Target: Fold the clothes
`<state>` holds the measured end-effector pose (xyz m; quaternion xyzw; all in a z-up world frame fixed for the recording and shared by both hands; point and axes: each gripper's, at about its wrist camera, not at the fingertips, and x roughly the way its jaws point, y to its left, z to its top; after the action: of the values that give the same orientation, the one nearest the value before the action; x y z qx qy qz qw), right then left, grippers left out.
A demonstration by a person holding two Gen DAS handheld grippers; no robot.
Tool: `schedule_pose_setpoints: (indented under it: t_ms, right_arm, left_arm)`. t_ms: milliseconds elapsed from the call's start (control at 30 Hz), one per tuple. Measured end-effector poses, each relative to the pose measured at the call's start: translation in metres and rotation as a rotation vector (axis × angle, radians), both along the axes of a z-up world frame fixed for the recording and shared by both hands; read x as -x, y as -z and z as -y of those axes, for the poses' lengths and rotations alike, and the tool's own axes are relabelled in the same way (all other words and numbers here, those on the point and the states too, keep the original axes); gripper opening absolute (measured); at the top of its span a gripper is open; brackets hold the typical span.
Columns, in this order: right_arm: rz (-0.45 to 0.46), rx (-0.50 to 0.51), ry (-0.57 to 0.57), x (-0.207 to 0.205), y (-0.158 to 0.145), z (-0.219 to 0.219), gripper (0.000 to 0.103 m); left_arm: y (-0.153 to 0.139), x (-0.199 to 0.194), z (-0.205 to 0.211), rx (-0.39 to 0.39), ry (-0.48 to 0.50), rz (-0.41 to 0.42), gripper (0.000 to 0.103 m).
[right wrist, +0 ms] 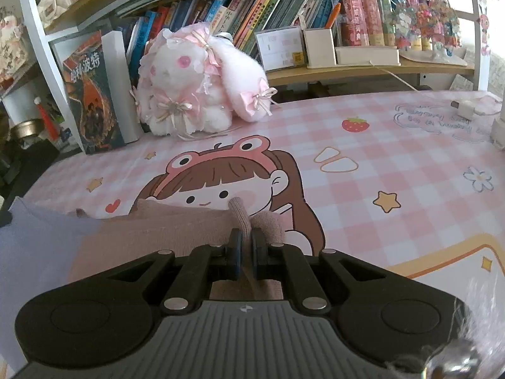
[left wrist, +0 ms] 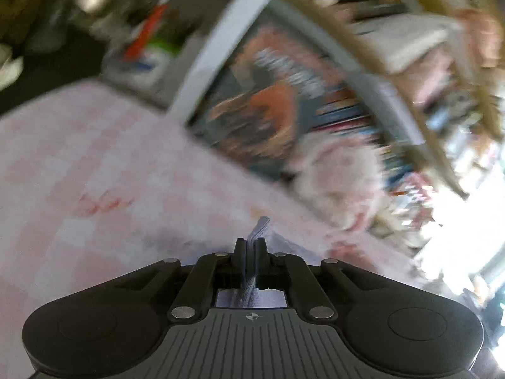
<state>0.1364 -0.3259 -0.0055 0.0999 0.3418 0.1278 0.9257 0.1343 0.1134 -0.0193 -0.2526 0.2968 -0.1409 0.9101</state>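
Garment [right wrist: 151, 230], pink knit with pale blue part, lies on your checked desk mat [right wrist: 378, 164]. Your right gripper [right wrist: 246, 246] clenches pink fold; your left gripper [left wrist: 251, 252] clenches blue-grey edge.

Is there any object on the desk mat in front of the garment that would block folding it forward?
Nothing visible does. The right gripper pinches the pink garment, and the mat ahead is bare; the plush rabbit sits farther back by the shelf.

Crowded bookshelf [right wrist: 284, 15], pink checked desk mat [right wrist: 378, 164], bright daylight
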Motion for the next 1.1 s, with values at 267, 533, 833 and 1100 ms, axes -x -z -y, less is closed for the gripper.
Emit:
schedule_pose_setpoints:
  t_ms: [267,533,833,1100]
  right_arm:
    - [-0.001,-0.024,0.014,0.001,0.001,0.001,0.005]
    - [0.057,-0.069,0.032,0.03,-0.021,0.011,0.041]
    - [0.102,-0.04,0.04,0.112,-0.033,0.02,0.057]
    - [0.14,0.122,-0.055,0.179,-0.026,0.001,0.064]
  left_arm:
    - [-0.001,-0.001,0.025,-0.195,0.005,-0.012,0.011]
    - [-0.04,0.053,0.032,-0.205,0.066,0.108,0.029]
    - [-0.037,0.138,0.034,-0.055,0.059,0.119,0.031]
    - [-0.017,0.185,0.026,0.073,0.008,0.039,0.031]
